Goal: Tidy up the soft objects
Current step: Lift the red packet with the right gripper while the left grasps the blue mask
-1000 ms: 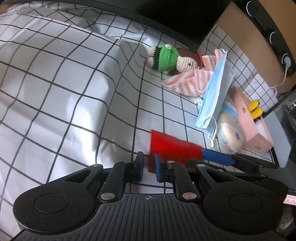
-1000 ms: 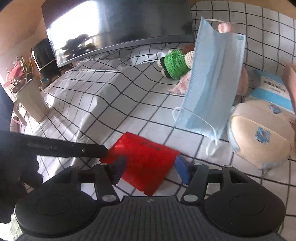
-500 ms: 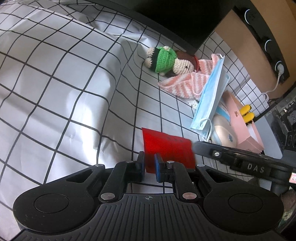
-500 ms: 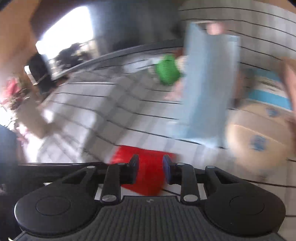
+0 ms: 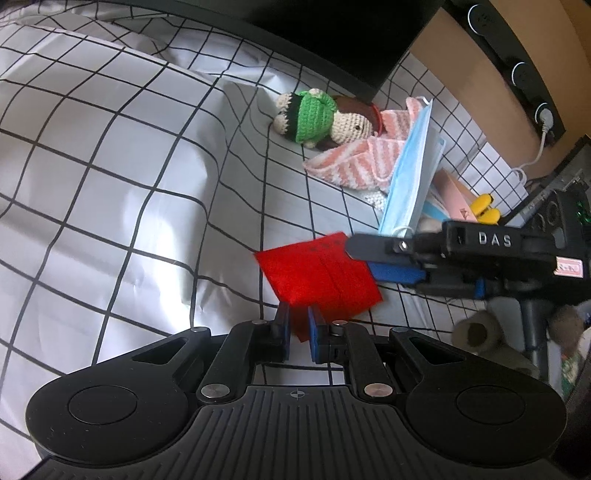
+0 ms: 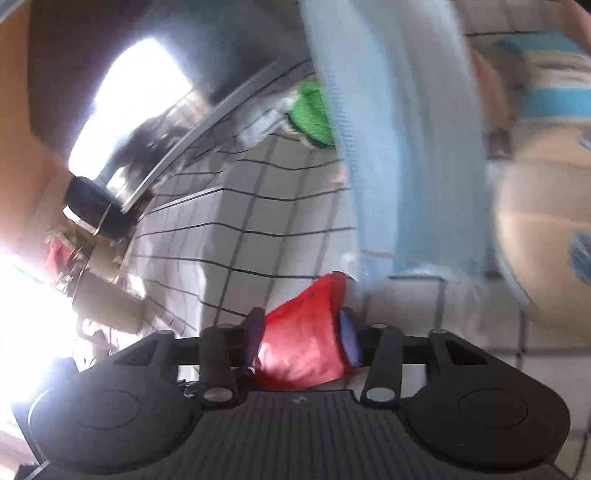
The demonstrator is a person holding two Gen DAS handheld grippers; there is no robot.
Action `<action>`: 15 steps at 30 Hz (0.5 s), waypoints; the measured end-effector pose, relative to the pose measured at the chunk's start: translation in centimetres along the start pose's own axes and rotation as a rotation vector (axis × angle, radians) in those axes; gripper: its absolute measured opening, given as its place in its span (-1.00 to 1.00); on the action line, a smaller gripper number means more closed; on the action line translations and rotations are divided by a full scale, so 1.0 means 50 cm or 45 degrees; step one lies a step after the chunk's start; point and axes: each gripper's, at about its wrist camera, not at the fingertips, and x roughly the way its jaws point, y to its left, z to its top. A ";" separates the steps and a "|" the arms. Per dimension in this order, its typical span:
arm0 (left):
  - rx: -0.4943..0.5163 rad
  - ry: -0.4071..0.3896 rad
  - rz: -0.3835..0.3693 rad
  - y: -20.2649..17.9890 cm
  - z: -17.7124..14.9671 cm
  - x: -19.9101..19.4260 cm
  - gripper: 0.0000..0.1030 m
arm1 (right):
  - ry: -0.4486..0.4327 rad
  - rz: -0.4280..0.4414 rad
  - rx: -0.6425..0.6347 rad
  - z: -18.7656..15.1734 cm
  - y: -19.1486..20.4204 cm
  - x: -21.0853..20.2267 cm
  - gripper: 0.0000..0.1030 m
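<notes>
A red felt cloth [image 5: 321, 273] lies partly lifted off the gridded white sheet [image 5: 110, 166]. My left gripper [image 5: 297, 317] is shut on its near corner. My right gripper [image 5: 364, 258] comes in from the right, one black finger above the cloth's far corner and a blue pad below it. In the blurred right wrist view the red cloth [image 6: 299, 350] fills the gap of the right gripper [image 6: 301, 328], whose jaws are opening. A blue face mask [image 5: 410, 177] stands on edge behind, leaning on a pink striped cloth [image 5: 354, 162]. A crochet doll in green [image 5: 317, 118] lies beyond.
A pink box [image 5: 454, 195], a yellow toy [image 5: 485, 208] and a round beige pack [image 6: 546, 229] crowd the right side. A dark monitor [image 5: 332, 33] stands along the back edge. The sheet's left half rises in a soft hump.
The right gripper moved in over the red cloth's right corner, rolled, narrowed on it, then widened again. The cloth has lifted and tilted. The left gripper stayed shut on its near corner.
</notes>
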 end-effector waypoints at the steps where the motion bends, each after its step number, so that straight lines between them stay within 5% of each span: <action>1: 0.000 -0.002 -0.002 0.001 0.000 0.000 -0.77 | 0.011 0.013 -0.014 0.006 0.004 0.006 0.07; 3: -0.001 -0.006 -0.006 0.003 -0.002 -0.001 -0.77 | 0.085 0.085 -0.001 0.018 0.006 0.022 0.00; 4: 0.001 -0.008 -0.007 0.003 -0.002 -0.002 -0.77 | 0.146 0.177 0.045 0.018 0.003 0.032 -0.34; 6: 0.005 -0.012 -0.008 0.004 -0.003 -0.002 -0.78 | 0.191 0.247 0.062 0.010 0.007 0.045 -0.53; 8: 0.000 -0.019 -0.013 0.006 -0.005 -0.002 -0.79 | 0.166 0.178 0.007 0.001 0.026 0.058 -0.56; 10: -0.011 -0.027 -0.014 0.007 -0.007 -0.004 -0.79 | 0.167 0.139 0.017 -0.001 0.028 0.070 -0.82; 15: -0.023 -0.033 0.004 0.002 -0.009 -0.006 -0.79 | 0.035 0.038 -0.116 0.008 0.054 0.012 -0.89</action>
